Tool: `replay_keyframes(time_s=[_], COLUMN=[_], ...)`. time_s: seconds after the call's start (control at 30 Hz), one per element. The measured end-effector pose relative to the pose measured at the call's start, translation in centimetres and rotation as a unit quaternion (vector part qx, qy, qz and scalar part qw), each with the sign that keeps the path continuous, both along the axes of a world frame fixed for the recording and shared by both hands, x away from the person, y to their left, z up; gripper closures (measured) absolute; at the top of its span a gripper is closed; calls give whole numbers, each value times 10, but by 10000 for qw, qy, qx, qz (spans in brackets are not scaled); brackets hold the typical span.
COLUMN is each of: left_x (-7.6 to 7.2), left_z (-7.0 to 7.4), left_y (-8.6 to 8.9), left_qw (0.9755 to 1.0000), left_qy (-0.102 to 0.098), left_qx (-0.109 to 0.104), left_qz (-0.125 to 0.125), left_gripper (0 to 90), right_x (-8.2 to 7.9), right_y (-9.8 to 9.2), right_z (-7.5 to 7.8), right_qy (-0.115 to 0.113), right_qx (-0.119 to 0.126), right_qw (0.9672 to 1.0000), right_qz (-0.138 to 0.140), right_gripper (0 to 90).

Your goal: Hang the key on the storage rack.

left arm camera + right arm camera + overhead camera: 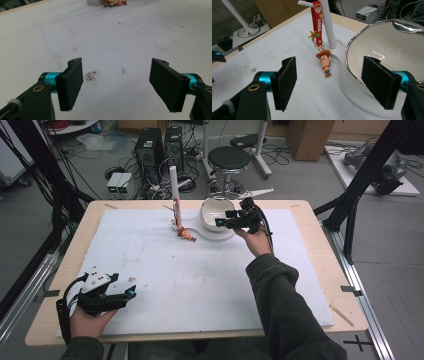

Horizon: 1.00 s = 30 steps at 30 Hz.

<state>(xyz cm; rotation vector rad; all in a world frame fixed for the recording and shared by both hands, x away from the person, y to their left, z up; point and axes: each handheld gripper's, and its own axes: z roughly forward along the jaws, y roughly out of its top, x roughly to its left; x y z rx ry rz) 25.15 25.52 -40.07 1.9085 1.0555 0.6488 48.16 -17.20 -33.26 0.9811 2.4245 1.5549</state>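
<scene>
The keychain (320, 37) is hanging by its red strap from the peg of the white stand (327, 23) near the middle of the desk's (305, 220) far edge, and its little cowboy figure (325, 62) is lying on the white sheet at the stand's foot, so the strap is running slack rather than taut. Judging by that, the toy is being parked on the peg to keep it off the working area.

The right tongs (329, 82) are hovering just beside the bowl (387, 47), which is sitting right of the stand, near the far edge; their jaws are standing wide apart with nothing between them, one pad close by the bowl's silver rim. They are pointing toward the figure (a plausible line-up for reaching the toy, though the bowl could equally be the target).

The left tongs (131, 292) are resting low by the desk's near left corner, jaws open and empty over the stained sheet (105, 50), apparently being kept out of the way while the right hand (257, 240) is working.
</scene>
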Motion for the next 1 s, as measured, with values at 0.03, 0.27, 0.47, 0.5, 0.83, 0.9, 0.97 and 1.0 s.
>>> replay_keyframes(time_s=[0.03, 0.27, 0.47, 0.5, 0.83, 0.9, 0.97, 1.0], left_x=[0, 0, 1, 1, 0, 0, 0, 0], left_z=[0, -1, -1, -1, -1, -1, -2, -2], left_y=[0, -1, 0, 0, 0, 0, 0, 0], left_qw=[10000, 10000, 10000, 10000, 10000, 10000, 10000, 10000], left_qy=[4, 23, 29, 31, 37, 34, 32, 38], left_qx=[1, 9, 18, 9, -4, -6, -11, -12], left_qz=[-5, 13, 9, 11, 24, 29, 32, 24], left_gripper=[274, 274, 274, 274, 274, 274, 274, 274], right_x=[-1, -7, -13, -14, -25, -27, -29, -30], right_y=[-2, -15, -26, -27, -37, -39, -41, -42], right_z=[-1, -5, -10, -11, -19, -19, -19, -20], right_qy=[17, -16, -12, -15, -53, -46, -37, -62], right_qx=[-1, -20, -11, -22, -83, -62, -40, -41], right_qw=[10000, 9999, 9999, 9999, 9998, 9998, 9998, 9998], right_qz=[-11, -103, -155, -150, -178, -175, -190, -188], right_gripper=[268, 236, 220, 220, 207, 202, 197, 196])
